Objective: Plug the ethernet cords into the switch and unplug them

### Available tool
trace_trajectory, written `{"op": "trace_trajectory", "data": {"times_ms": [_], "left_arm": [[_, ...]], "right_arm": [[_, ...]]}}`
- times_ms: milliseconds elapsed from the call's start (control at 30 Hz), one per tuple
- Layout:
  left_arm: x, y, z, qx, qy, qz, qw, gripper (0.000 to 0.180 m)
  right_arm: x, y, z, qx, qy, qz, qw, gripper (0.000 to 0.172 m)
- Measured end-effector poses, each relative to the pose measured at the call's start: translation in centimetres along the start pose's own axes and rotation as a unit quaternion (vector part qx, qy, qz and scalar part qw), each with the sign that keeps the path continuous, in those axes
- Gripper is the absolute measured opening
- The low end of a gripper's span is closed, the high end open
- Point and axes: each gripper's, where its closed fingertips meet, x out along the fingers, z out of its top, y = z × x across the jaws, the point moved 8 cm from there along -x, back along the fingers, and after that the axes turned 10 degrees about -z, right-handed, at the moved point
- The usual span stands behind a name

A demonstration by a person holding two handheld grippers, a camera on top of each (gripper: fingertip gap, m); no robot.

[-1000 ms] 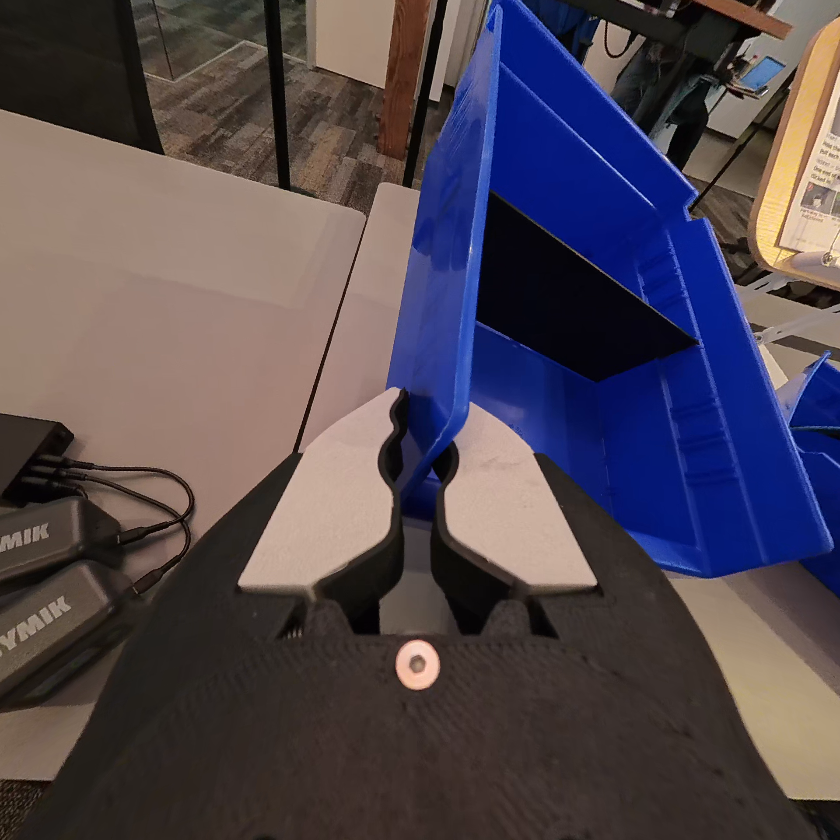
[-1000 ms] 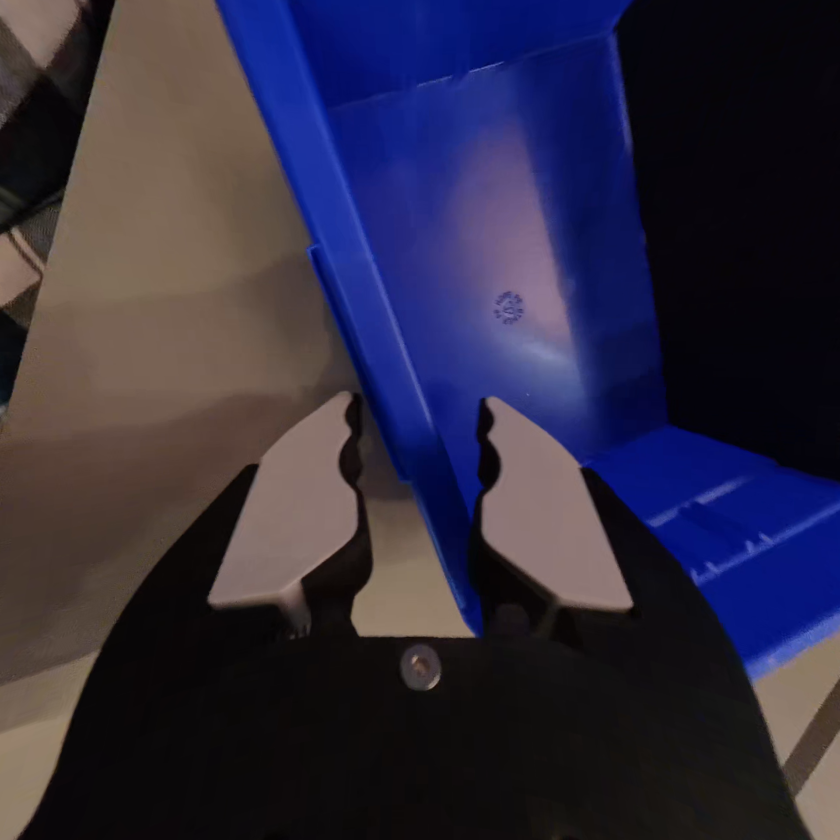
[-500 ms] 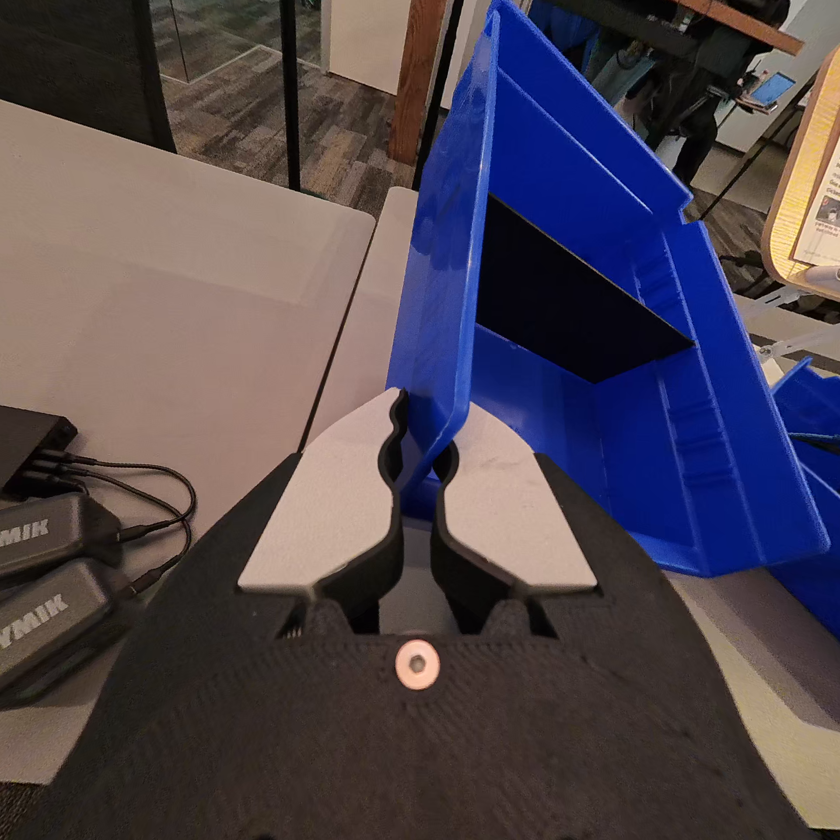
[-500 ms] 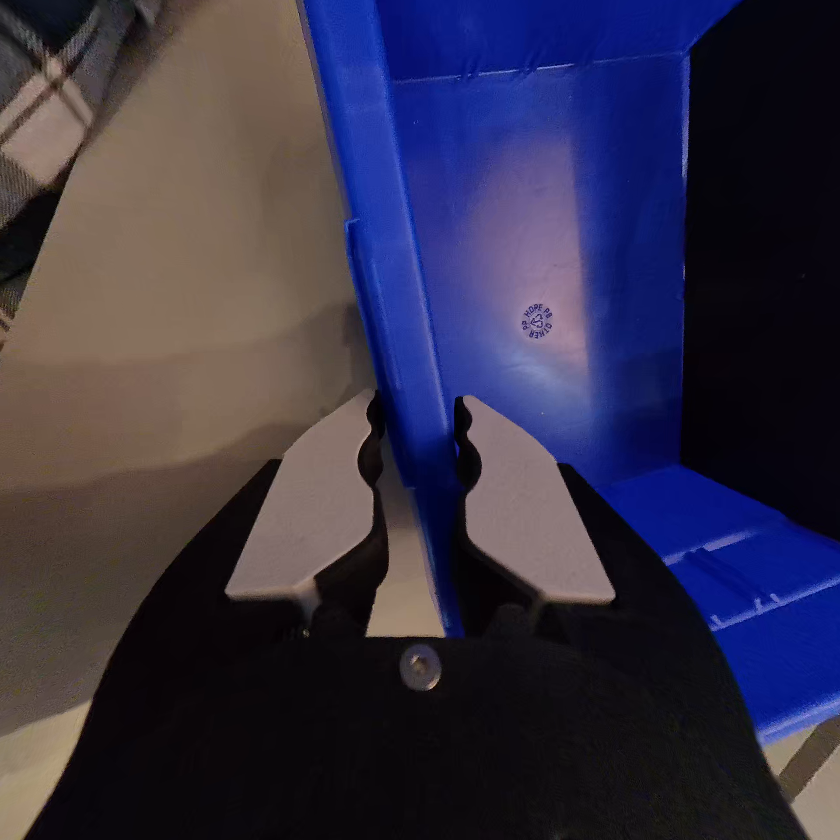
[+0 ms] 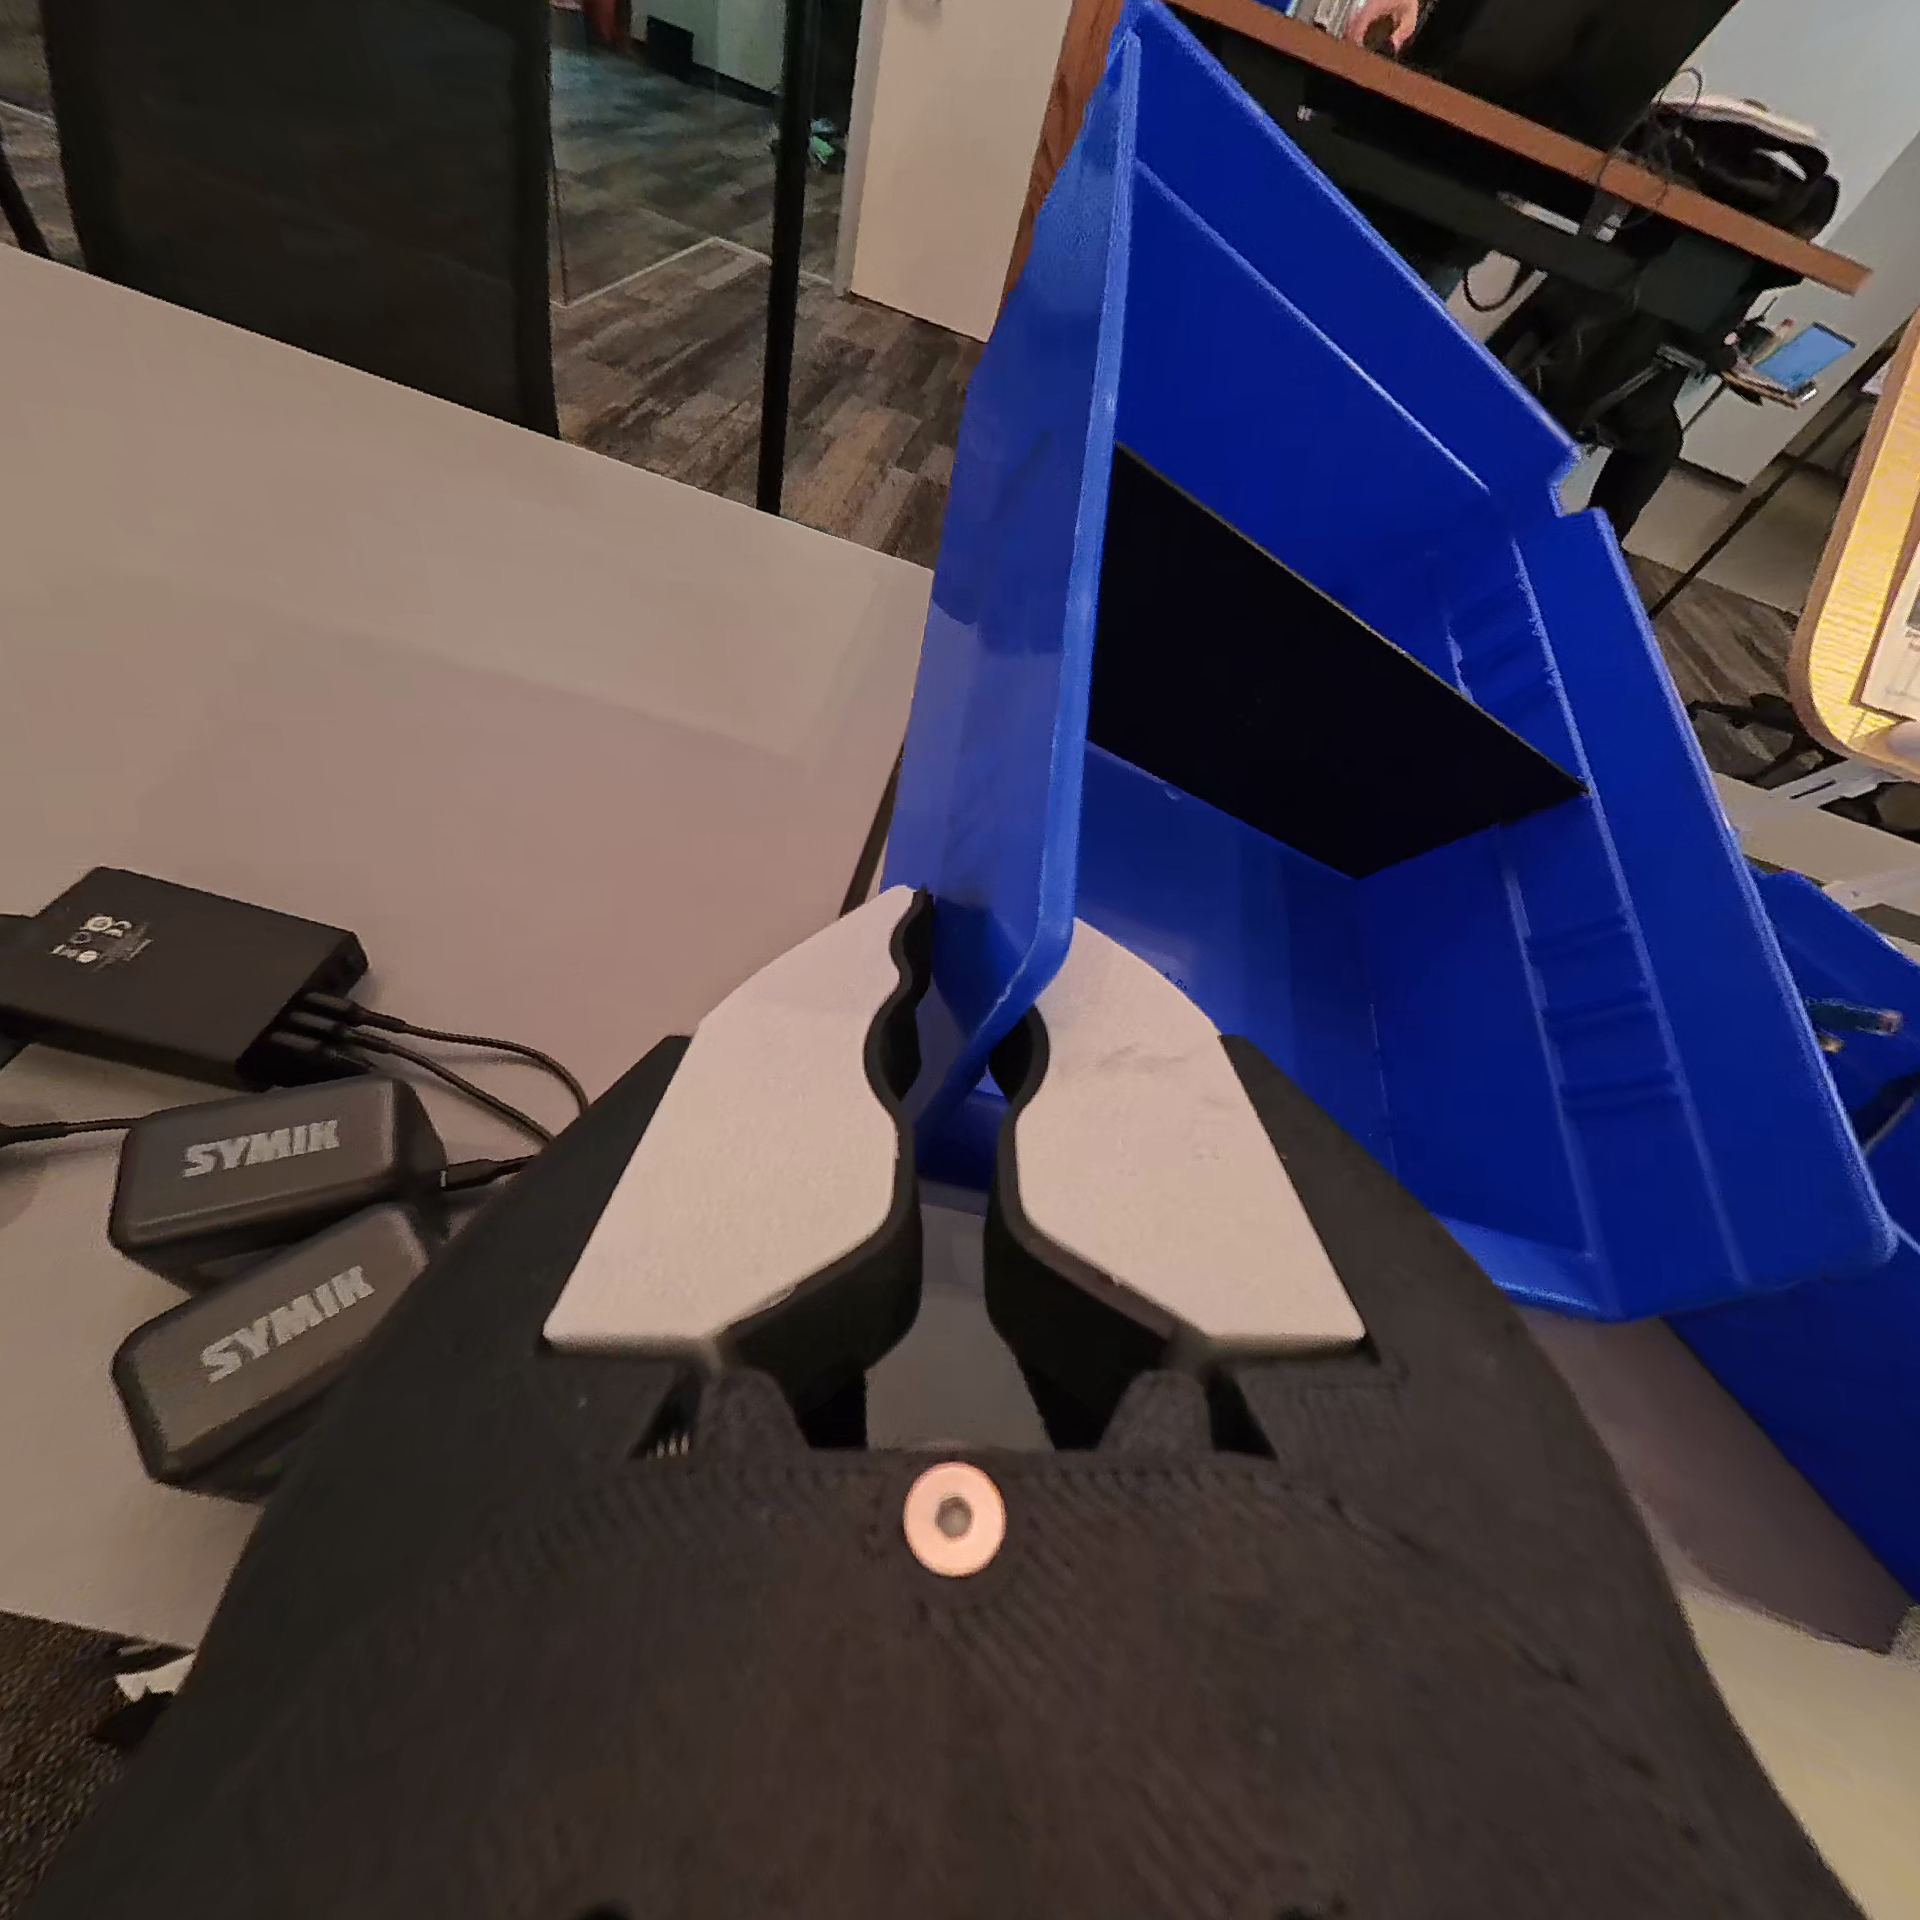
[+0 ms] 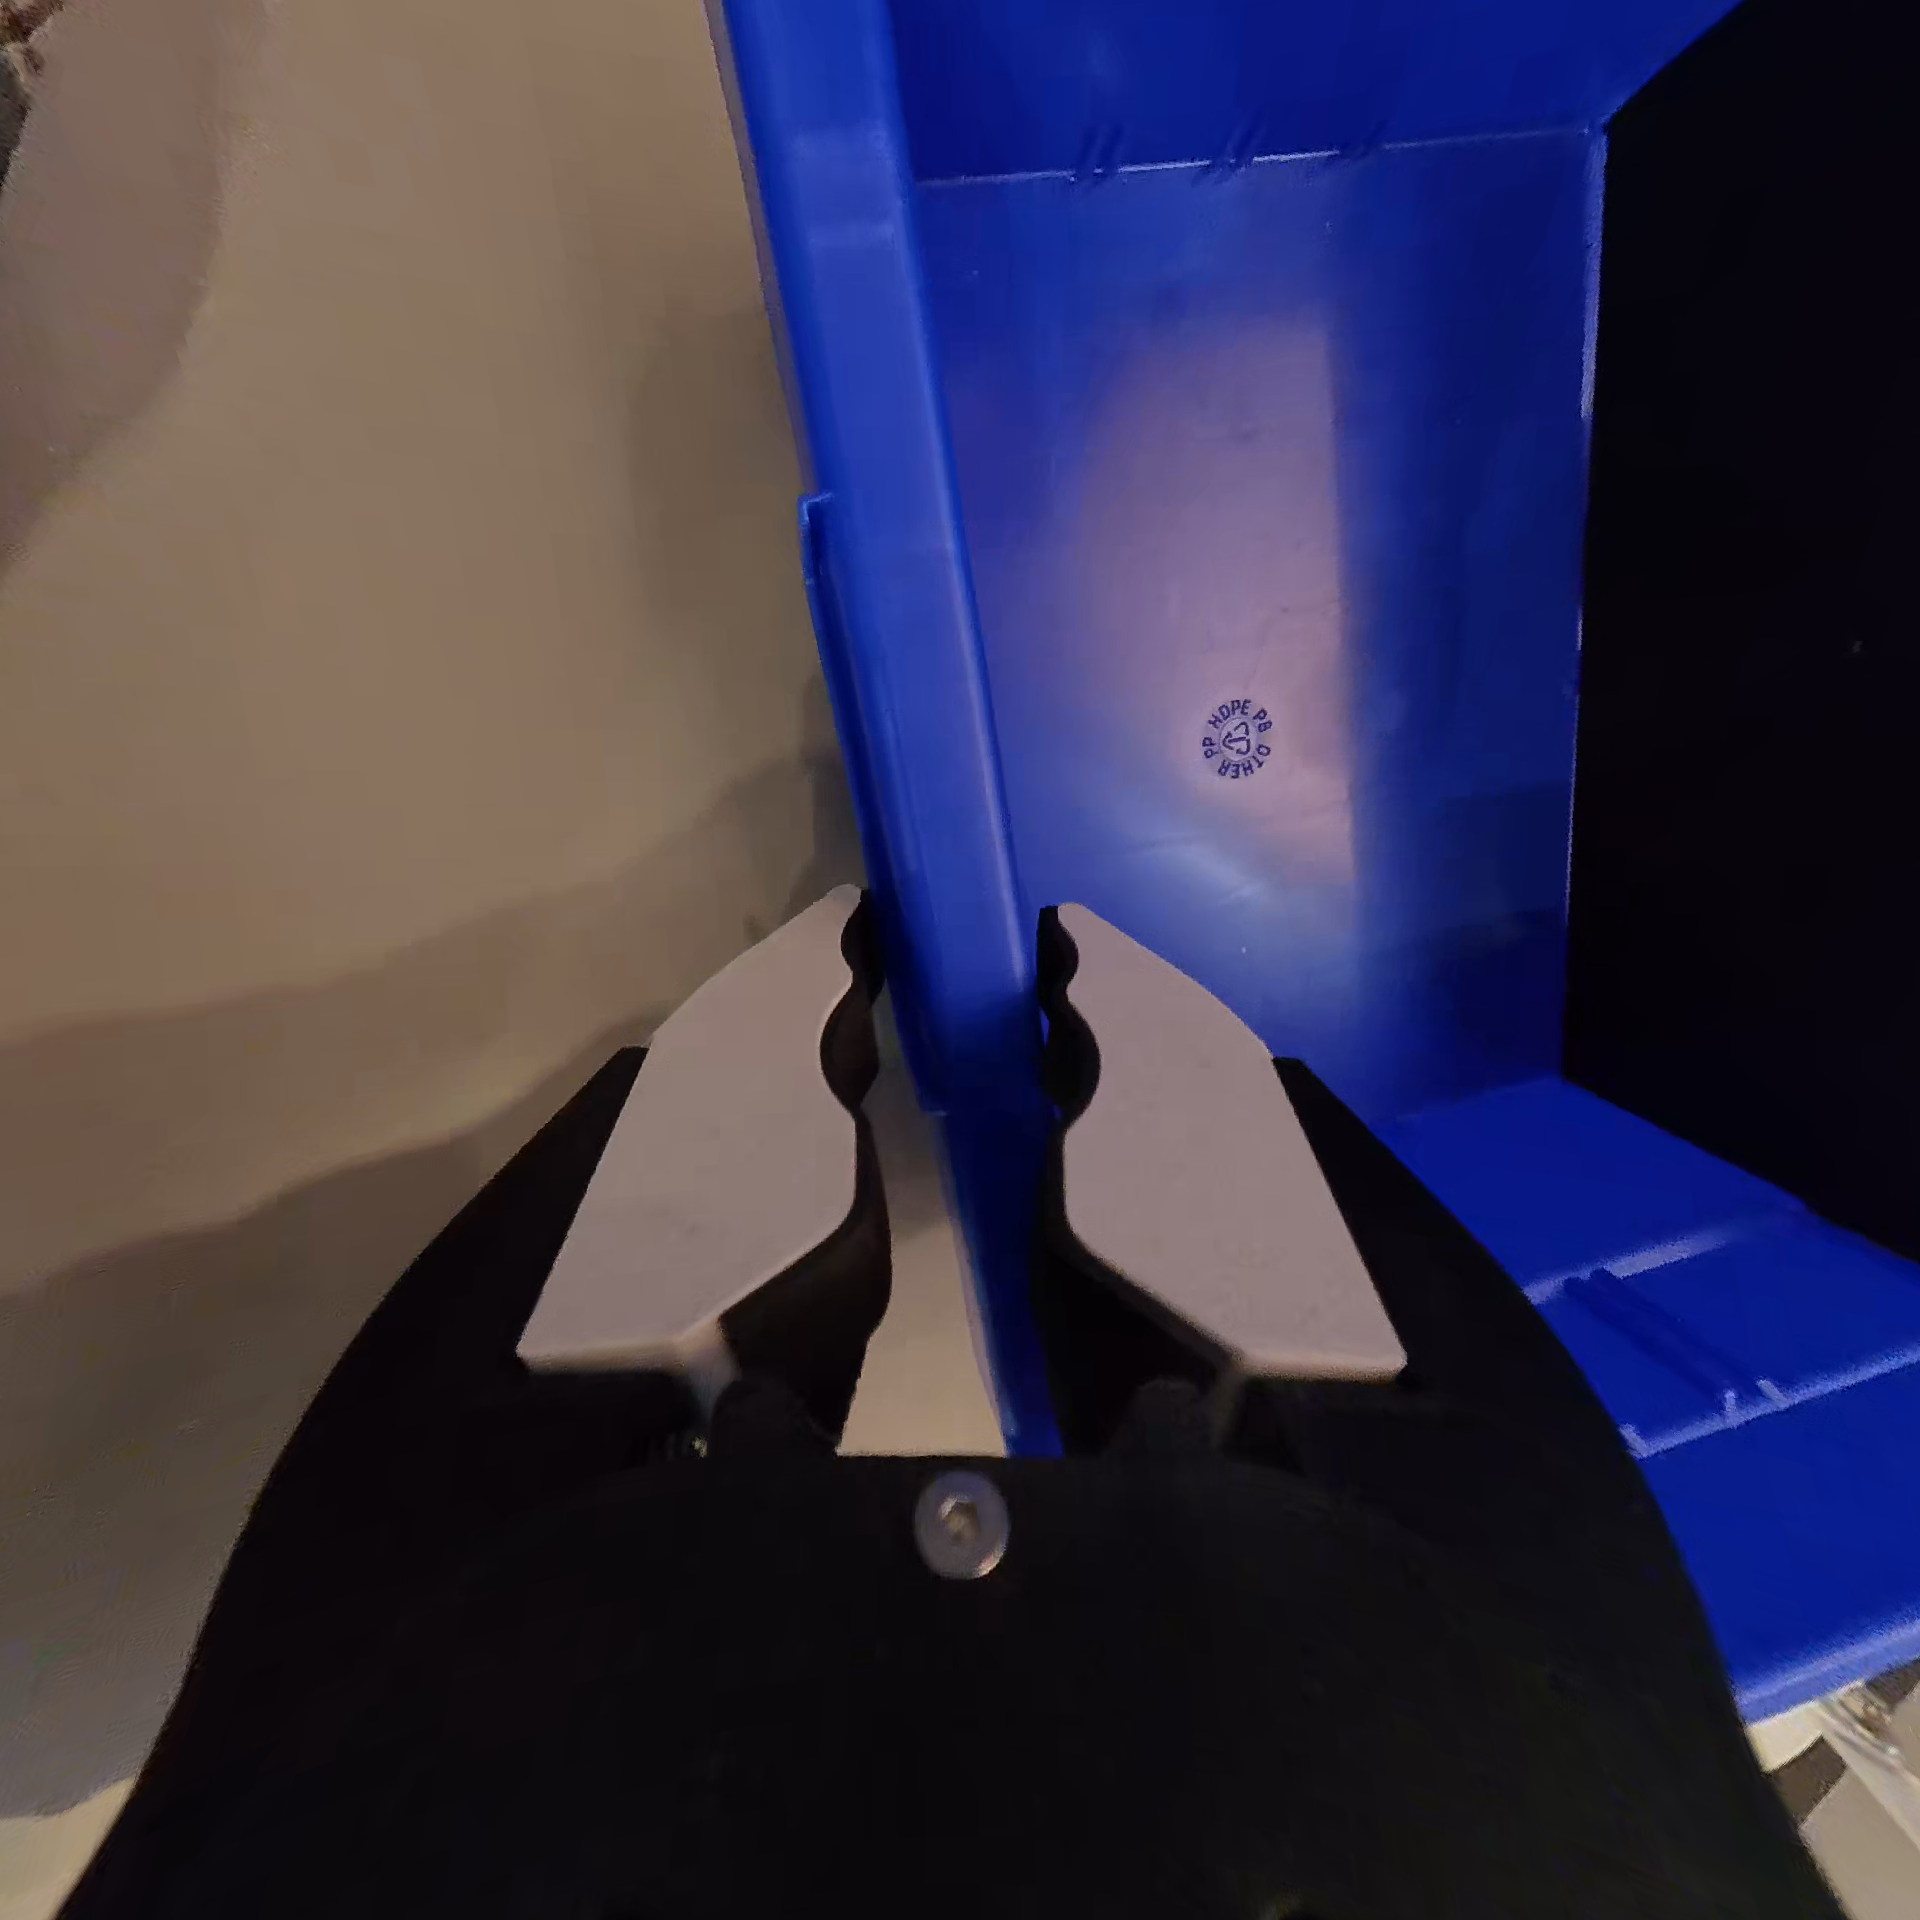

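Ethernet cords show only as a glimpse: a light-blue plug (image 5: 1860,1023) pokes out at the right edge of the left wrist view, behind the far wall of a blue bin (image 5: 1299,987) and resting in a second blue bin (image 5: 1839,1382) beneath. No switch can be made out in either view. The plug lies to the right of and beyond the left tongs (image 5: 961,1003), with the whole width of the tilted bin between them; its long axis cannot be judged from so little.

Both tongs are occupied with the bin itself. The left tongs are nearly shut, pinching the bin's near corner rim between their pads. The right tongs (image 6: 956,1003), at a medium width, straddle the bin's thick wall (image 6: 935,831) in the centre of the right wrist view, both pads pressed against it.

The bin, with a black divider (image 5: 1278,665) across its middle, appears tipped up off the tabletop (image 5: 416,675). The cords look reachable only once it is set aside, likely sooner by the right tongs.

At lower left of the left wrist view sit a black hub (image 5: 166,977) and two dark cases (image 5: 270,1236).
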Motion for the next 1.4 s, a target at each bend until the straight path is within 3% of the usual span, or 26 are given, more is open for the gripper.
{"op": "trace_trajectory", "data": {"times_ms": [733, 1400], "left_arm": [[-4.0, 4.1, -0.9, -0.018, -0.045, 0.020, 0.999, 0.009], [-6.5, 7.4, -1.4, -0.034, -0.061, 0.042, 0.997, 0.009]], "right_arm": [[8.2, -11.8, 9.3, 0.144, 0.050, -0.041, 0.987, 0.028], [13.7, -20.8, 14.3, 0.238, 0.087, -0.073, 0.965, 0.028]]}}
